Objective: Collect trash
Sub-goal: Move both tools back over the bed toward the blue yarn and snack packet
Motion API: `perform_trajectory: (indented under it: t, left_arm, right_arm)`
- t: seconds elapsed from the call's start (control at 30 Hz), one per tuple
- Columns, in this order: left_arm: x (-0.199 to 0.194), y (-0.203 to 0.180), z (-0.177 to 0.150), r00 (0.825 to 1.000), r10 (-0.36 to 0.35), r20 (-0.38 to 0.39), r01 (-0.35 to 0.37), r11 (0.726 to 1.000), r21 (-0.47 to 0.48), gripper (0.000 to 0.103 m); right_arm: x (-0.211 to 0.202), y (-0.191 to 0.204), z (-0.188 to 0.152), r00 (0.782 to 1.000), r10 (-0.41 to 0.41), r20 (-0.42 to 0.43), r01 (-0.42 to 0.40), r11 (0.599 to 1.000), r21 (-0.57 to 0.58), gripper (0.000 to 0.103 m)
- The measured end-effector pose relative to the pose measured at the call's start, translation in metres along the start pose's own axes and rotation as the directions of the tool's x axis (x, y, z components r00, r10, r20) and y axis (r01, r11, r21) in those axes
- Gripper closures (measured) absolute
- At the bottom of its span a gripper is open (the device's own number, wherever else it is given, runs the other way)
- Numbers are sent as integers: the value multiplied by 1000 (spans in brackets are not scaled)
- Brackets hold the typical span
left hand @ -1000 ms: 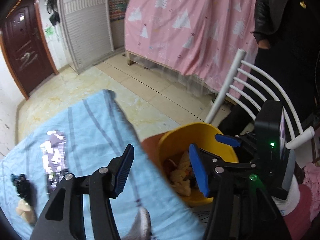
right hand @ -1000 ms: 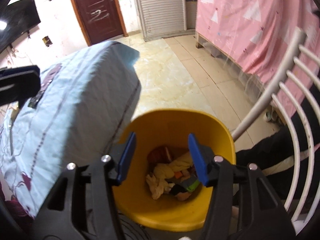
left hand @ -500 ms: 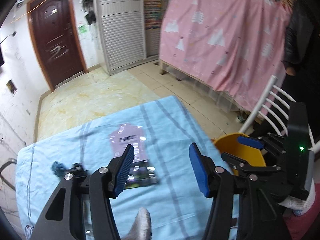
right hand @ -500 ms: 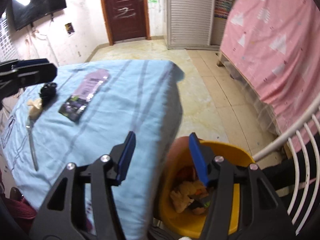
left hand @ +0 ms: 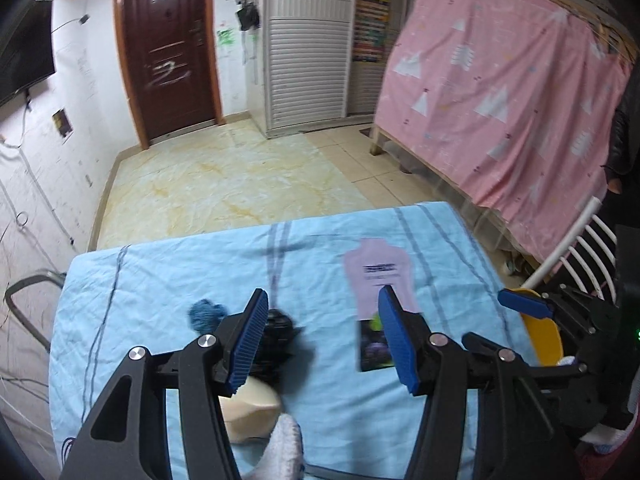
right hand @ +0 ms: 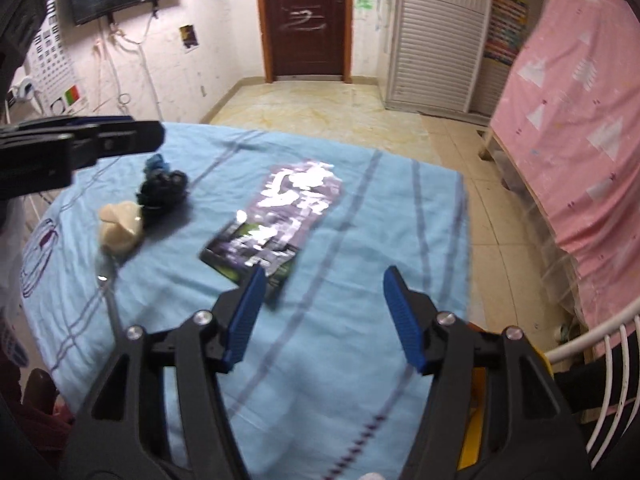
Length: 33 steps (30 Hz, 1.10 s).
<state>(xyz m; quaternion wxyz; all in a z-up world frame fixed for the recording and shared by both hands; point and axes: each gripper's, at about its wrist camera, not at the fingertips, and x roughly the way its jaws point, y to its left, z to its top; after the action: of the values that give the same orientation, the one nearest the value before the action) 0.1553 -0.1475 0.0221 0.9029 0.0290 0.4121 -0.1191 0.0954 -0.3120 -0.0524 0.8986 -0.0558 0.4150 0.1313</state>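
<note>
A flat purple and black wrapper point(right hand: 276, 220) lies mid-table on the light blue cloth point(right hand: 360, 208); it also shows in the left wrist view point(left hand: 378, 280). A black crumpled lump point(right hand: 163, 190), a small blue scrap point(right hand: 155, 163) and a cream-coloured lump point(right hand: 120, 226) lie at the left. In the left wrist view the black lump point(left hand: 280, 338) and cream lump point(left hand: 250, 414) sit just behind the left finger. My left gripper point(left hand: 322, 342) is open and empty above the table. My right gripper point(right hand: 324, 318) is open and empty over the table's near right part. The yellow bin point(left hand: 544, 338) stands off the table's right edge.
A white slatted chair point(right hand: 600, 344) stands at the right beside the bin. A pink curtain-covered frame point(left hand: 500, 92) fills the right side. Tiled floor point(left hand: 224, 180), a brown door point(left hand: 168, 52) and a white louvred cabinet point(left hand: 304, 40) lie beyond the table.
Both grippers have swung left, away from the yellow bin and over the table. The bin has left the centre of both views; the table trash is now ahead. Both stay open.
</note>
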Motion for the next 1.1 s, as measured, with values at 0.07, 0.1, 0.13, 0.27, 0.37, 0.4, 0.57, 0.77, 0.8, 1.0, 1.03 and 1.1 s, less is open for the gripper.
perform_trajectory:
  t: [0.07, 0.1, 0.13, 0.27, 0.37, 0.4, 0.57, 0.77, 0.8, 1.0, 1.03, 1.1]
  left_arm:
    - [3, 12, -2, 1000, 10, -5, -10, 1000, -22, 54]
    - [6, 20, -2, 1000, 19, -9, -19, 999, -34, 54]
    - [8, 28, -3, 1000, 26, -13, -26, 999, -46, 54]
    - [20, 53, -6, 998, 49, -33, -51, 995, -84, 54]
    - [31, 70, -8, 997, 60, -52, -66, 992, -107, 54]
    - [35, 75, -8, 996, 64, -60, -70, 991, -114, 54]
    - [54, 91, -13, 993, 64, -97, -77, 988, -137, 54]
    - [72, 97, -16, 991, 53, -124, -71, 987, -144, 54]
    - [75, 97, -17, 990, 48, -129, -67, 987, -144, 54]
    - [87, 98, -22, 989, 28, -148, -48, 990, -132, 70]
    - [89, 97, -23, 988, 22, -151, -42, 991, -129, 76]
    - [91, 96, -24, 988, 23, -152, -42, 992, -119, 82]
  right_arm:
    - [3, 11, 3, 1000, 17, -2, -17, 1000, -14, 44]
    - [5, 17, 5, 1000, 27, -4, -27, 999, -22, 44]
    - [7, 22, 7, 999, 34, -6, -34, 999, -30, 44]
    - [16, 40, 16, 998, 64, -11, -64, 997, -51, 44]
    - [21, 51, 22, 996, 89, -16, -90, 994, -64, 44]
    - [24, 55, 24, 995, 99, -19, -100, 993, -68, 44]
    - [37, 73, 33, 991, 128, -41, -131, 987, -95, 38]
    - [50, 94, 44, 985, 163, -57, -169, 978, -124, 38]
    - [51, 97, 46, 983, 173, -59, -179, 976, -127, 38]
    - [60, 105, 52, 977, 199, -72, -207, 969, -137, 38]
    - [61, 107, 53, 976, 202, -74, -211, 968, -137, 38]
    - [65, 109, 55, 975, 206, -80, -216, 966, -140, 38]
